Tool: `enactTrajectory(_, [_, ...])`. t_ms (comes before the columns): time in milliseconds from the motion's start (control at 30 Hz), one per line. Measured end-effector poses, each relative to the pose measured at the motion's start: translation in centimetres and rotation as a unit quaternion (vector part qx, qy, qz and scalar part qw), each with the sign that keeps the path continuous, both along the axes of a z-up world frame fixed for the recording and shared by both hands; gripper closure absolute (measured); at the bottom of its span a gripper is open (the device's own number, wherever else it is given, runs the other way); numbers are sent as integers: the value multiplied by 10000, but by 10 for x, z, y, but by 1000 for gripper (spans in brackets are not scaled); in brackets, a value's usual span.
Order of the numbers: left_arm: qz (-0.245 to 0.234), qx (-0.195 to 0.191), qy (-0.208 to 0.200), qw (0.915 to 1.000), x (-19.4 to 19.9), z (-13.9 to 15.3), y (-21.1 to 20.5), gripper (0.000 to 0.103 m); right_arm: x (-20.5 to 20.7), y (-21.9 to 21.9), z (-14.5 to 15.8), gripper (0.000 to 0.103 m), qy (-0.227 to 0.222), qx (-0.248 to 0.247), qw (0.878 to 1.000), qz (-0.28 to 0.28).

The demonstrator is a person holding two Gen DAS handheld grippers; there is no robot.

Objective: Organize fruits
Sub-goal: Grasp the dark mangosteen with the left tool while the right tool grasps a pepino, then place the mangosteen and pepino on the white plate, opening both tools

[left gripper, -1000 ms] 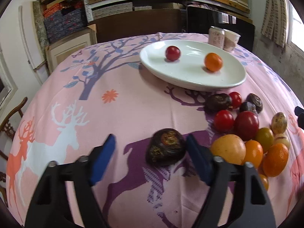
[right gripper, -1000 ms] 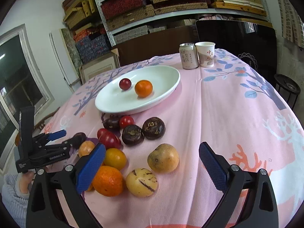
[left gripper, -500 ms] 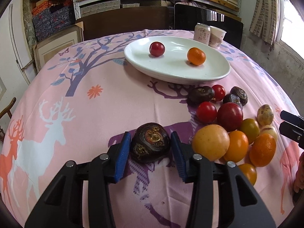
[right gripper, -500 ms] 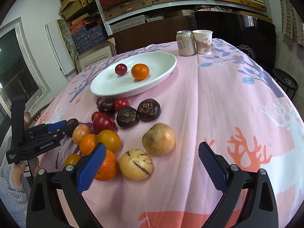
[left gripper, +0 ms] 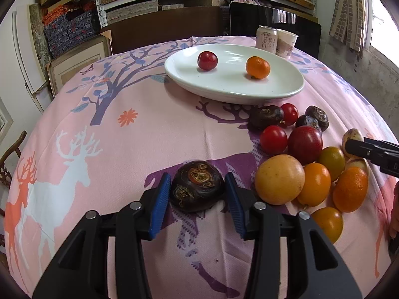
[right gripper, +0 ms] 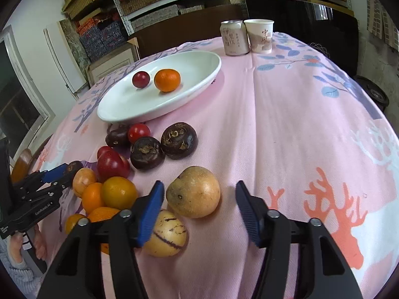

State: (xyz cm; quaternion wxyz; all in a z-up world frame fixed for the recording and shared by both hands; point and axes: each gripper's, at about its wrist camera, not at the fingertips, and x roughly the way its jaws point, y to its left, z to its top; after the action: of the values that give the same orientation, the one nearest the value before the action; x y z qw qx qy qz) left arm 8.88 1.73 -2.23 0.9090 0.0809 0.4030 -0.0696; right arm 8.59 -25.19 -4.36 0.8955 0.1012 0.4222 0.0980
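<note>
A: What is nearest the left gripper [left gripper: 197, 194]?

B: A dark brown water chestnut [left gripper: 197, 188], resting on the pink tablecloth [left gripper: 124, 154] near its front edge. Both blue pads press its sides, so the gripper is clamped on it.

A: And the right gripper [right gripper: 199, 200]?

B: Its jaws have just been closing, and the round tan fruit [right gripper: 193, 191] sits between them. The left pad is at the fruit's side; the right pad stands clear of it, so nothing is gripped. A pale purple-striped fruit [right gripper: 166, 234] lies just below, touching the left finger.

A: The rest of the fruit?

B: To the left of the tan fruit, a cluster of oranges [right gripper: 119, 192] and red fruits [right gripper: 111, 165], touching one another. Behind them, two more chestnuts [right gripper: 178, 140] and a small tomato [right gripper: 139, 132].

A: Further back?

B: The white plate [right gripper: 199, 74] toward the middle, holding one red fruit [right gripper: 141, 79] and one orange [right gripper: 167, 79] side by side. At the far edge, a can [right gripper: 234, 37] and a paper cup [right gripper: 259, 35] stand upright, touching.
</note>
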Motion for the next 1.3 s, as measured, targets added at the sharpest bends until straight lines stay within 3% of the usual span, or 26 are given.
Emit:
enactTrajectory(67, [-16,78,-65,9999,-2,1,-3,59,0,0,0,60,-6,108,9999,70])
enactTrajectory(333, [-40,350,-640,9973,-17,17,-14,60,-4,-2,1,61,-69,209,9997,80])
enactTrajectory(500, [21,349,-999,9944,-25,31,-13,60,-9,-4,7,61,-237,191,9995,39])
enactTrajectory(700, [92,270,-1160,9928,-22,43,-10,60,-13,-2,19,61,-437,173,9989,68])
enactTrajectory(1100, [5,404,-1245,9914,29,61,-29,60,28,24,70,61,-710,-21,9967,402])
enactTrajectory(1300, [-75,223,-1084,9938,80,61,-41,60,80,40,68,61,-657,-50,9971,391])
